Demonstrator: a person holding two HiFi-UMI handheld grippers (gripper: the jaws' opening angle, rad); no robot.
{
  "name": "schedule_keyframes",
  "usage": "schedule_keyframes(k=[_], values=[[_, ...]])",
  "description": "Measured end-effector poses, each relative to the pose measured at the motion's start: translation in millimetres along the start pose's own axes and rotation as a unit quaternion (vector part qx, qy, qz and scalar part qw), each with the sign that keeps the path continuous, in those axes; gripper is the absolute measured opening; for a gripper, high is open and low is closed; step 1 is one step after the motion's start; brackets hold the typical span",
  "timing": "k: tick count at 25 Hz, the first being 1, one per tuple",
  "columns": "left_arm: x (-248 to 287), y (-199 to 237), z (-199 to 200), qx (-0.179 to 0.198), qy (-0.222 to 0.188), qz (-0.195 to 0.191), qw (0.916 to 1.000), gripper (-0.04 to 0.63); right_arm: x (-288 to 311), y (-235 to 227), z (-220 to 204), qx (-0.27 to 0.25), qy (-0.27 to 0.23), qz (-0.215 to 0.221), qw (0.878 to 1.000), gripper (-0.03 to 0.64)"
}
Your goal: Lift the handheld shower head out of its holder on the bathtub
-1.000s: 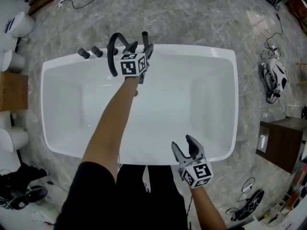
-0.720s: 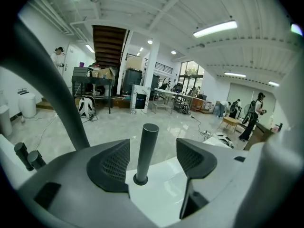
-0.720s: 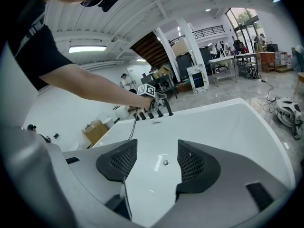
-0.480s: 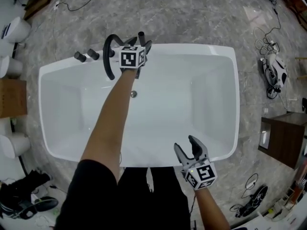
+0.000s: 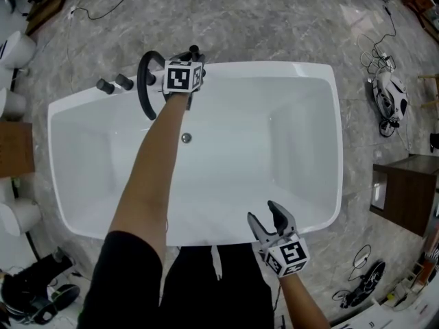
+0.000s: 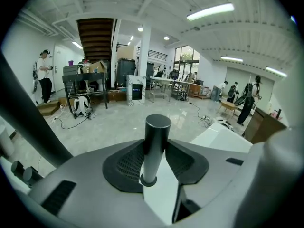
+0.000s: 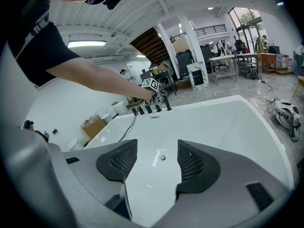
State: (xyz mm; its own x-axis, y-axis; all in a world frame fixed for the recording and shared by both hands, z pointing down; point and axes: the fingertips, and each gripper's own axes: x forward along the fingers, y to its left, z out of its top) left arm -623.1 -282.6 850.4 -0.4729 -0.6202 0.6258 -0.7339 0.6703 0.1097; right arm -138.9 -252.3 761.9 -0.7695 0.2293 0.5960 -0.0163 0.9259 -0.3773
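The left claw (image 6: 155,167), closing on the upright black cylindrical shower head (image 6: 156,137) at the white bathtub (image 5: 274,67) rim, should clamp squarely and lift straight up; the right claw (image 7: 156,163) hangs released.

- Left arm (image 5: 154,177) reaches straight across the bathtub (image 5: 322,149) to its far edge, towards the far left corner.
- Left gripper (image 5: 188,55) tilts downward, its jaws closing, with both pads against the upright dark shower head handle (image 6: 156,141) between them.
- Right gripper (image 5: 263,214) hovers at the near edge, tilted down, jaws apart with nothing between them.
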Motion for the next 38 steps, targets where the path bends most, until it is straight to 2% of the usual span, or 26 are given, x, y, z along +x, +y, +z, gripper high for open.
schedule_keyframes(k=[3,7,13,18,24,31,35,38], values=[[-2.4,-1.3,-1.6,0.015,0.011,-0.006,0.9998,0.130,1.2,3.3,1.6,0.000,-0.011,-0.002,1.000,0.233],[-12.4,-9.1,-11.2,0.041,0.031,-0.018,0.9985,0.129,0.2,8.7,21.9,-0.006,-0.059,-0.016,0.998,0.233],[-33.6,-20.2,26.7,0.061,0.000,-0.019,0.9980,0.127,3.8,16.6,53.7,-0.005,-0.073,-0.016,0.997,0.233],[-64.2,-17.0,48.2,0.076,0.004,-0.018,0.9969,0.127,2.8,40.2,69.3,-0.016,-0.078,-0.012,0.997,0.233],[-98.6,-35.0,87.9,0.076,-0.006,-0.013,0.9970,0.127,-22.9,42.0,99.0,-0.016,-0.095,-0.020,0.995,0.233],[-141.2,-47.7,112.9,0.085,-0.033,-0.015,0.9957,0.127,-45.6,53.5,130.6,0.022,-0.124,-0.038,0.991,0.233],[-158.5,-60.3,123.6,0.069,-0.040,-0.014,0.9967,0.127,-57.4,49.3,144.9,0.046,-0.133,-0.046,0.989,0.230],[-180.1,-51.7,136.6,0.071,-0.045,-0.011,0.9964,0.127,-60.5,69.3,166.6,0.030,-0.146,-0.032,0.988,0.225]])
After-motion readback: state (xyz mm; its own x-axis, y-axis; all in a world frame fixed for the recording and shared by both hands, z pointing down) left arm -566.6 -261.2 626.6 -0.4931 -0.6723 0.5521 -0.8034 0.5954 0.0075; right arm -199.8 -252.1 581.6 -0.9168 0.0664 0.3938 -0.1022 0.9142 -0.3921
